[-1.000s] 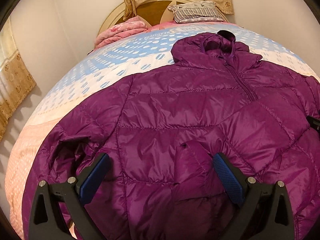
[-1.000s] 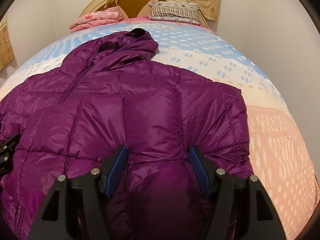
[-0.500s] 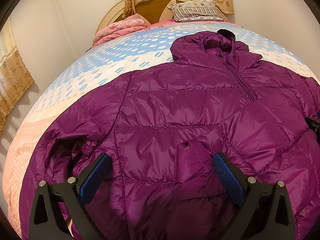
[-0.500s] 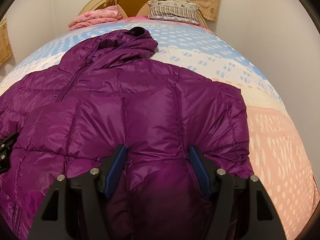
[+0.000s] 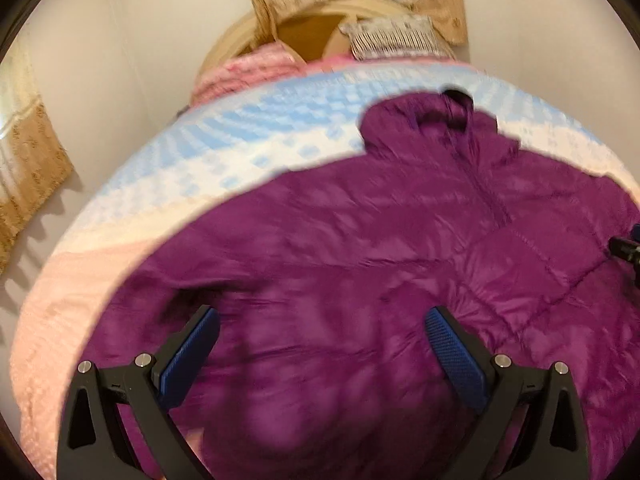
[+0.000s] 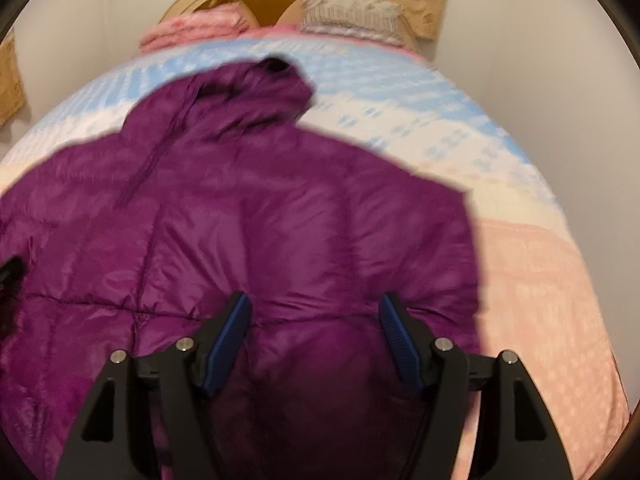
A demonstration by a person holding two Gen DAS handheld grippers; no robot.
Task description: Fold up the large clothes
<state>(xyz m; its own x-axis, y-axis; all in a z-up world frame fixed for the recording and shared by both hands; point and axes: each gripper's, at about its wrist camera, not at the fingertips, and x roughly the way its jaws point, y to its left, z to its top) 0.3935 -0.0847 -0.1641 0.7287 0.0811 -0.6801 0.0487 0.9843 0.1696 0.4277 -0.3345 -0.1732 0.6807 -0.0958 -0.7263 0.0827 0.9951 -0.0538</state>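
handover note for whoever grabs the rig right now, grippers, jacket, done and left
Left gripper: open, over the jacket's left front, holding nothing.
Right gripper: its jaws have just been opening; open over the jacket's right front, nothing pinched.
Purple puffer jacket: front up on the bed, hood toward the headboard, sleeves apparently already folded in over the body.
Left to do: fold the body and hood into a compact bundle.

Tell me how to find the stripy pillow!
Start at the big bed, where the purple jacket lies. Look to the far end, by the rounded headboard. The stripy pillow is there; the pink blanket beside it has no stripes.
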